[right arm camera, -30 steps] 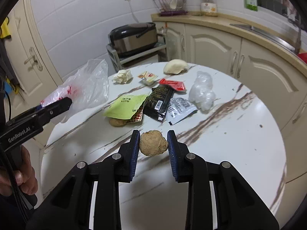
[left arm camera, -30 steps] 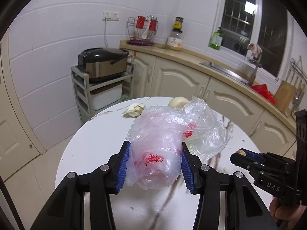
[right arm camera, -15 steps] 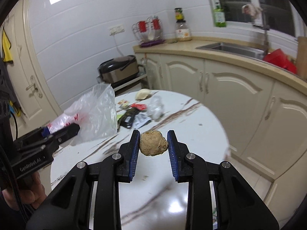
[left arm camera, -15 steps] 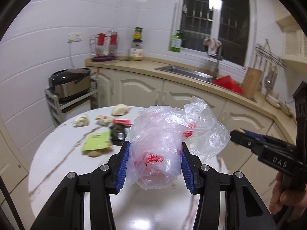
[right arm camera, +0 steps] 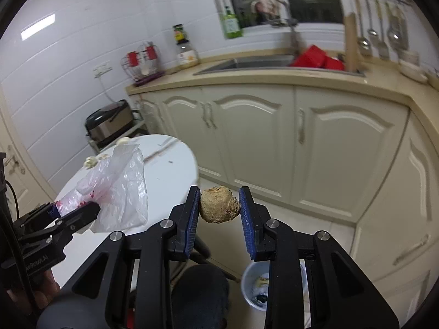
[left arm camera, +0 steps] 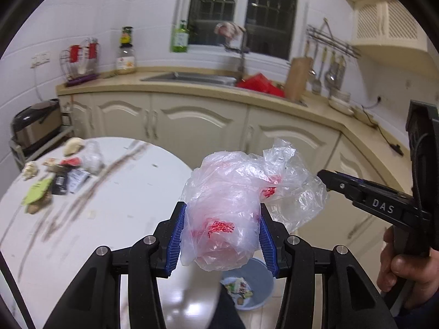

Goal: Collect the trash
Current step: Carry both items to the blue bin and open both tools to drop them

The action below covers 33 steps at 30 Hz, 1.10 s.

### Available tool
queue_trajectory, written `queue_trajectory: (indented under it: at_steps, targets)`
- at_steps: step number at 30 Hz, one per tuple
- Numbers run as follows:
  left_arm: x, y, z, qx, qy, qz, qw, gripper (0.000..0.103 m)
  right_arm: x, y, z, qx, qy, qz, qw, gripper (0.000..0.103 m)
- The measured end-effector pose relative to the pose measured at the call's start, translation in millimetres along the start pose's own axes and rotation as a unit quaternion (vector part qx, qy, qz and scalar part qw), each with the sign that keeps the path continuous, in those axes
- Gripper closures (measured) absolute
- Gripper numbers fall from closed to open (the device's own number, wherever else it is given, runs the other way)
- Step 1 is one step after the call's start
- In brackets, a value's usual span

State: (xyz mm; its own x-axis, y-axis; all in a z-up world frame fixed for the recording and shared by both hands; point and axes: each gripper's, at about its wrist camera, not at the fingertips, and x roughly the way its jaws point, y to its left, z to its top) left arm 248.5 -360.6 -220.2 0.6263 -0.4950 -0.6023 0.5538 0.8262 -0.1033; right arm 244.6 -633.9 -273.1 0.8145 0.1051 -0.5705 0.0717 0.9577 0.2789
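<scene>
A: What have I got in each hand?

B: My left gripper [left arm camera: 221, 237] is clamped on a crumpled plastic bag [left arm camera: 233, 208], pads pressed into both sides of the bunched part. My right gripper [right arm camera: 219, 212] is closed on a brown lump [right arm camera: 219, 205], pinched across its middle.

A: Where are they relative to the table?

B: Both are past the table's [left arm camera: 123, 192] near edge, over the floor. The bin [left arm camera: 252, 282] sits on the floor right below the bag; from the right wrist it [right arm camera: 255, 288] shows under the right-hand finger.

A: How will they handle?

B: The bag is light, soft and slippery. The loose half billows out past the pads, so I'd guess it floats down slowly and may snag on a pad when I let go. The lump looks firm and rough, perhaps crumbly, so I judge it will drop straight.

A: Anything left on the table?

B: Yes, wrappers [left arm camera: 63, 181] and scraps lie at its far left edge. For those flat ones, I'd take hold at a raised edge.
</scene>
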Motion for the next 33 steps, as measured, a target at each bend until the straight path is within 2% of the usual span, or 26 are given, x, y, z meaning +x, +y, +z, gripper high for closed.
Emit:
queue_trajectory:
  at_steps: [6,11,16,22,33]
  targets:
    - [70.5,-26.8,1.6,0.026,0.064,-0.039,0.9969,0.057,16.1,-65.7,-29.3,0.051,0.035,-0.027,0.998,0.076]
    - [138.6,-41.7,-2.2,0.047,0.127,-0.050,0.9896,0.057,45.4,-114.5,-64.3,0.102,0.080,-0.044,0.991,0.076]
    - [190.9,-46.4,-4.7,0.055,0.170,-0.049,0.9827,0.057,75.9,-154.6,-99.8,0.148,0.124,-0.058,0.979,0.076]
    - [252.4,-48.1,-17.4,0.056,0.223,-0.037,0.9725,0.057,112.1,-190.3,-133.9,0.189,0.168,-0.062,0.966,0.076]
    - [363.4,-52.2,-24.6,0.031,0.308,-0.030,0.9503,0.054,174.5,-218.8,-184.4,0.246,0.234,-0.042,0.940,0.076]
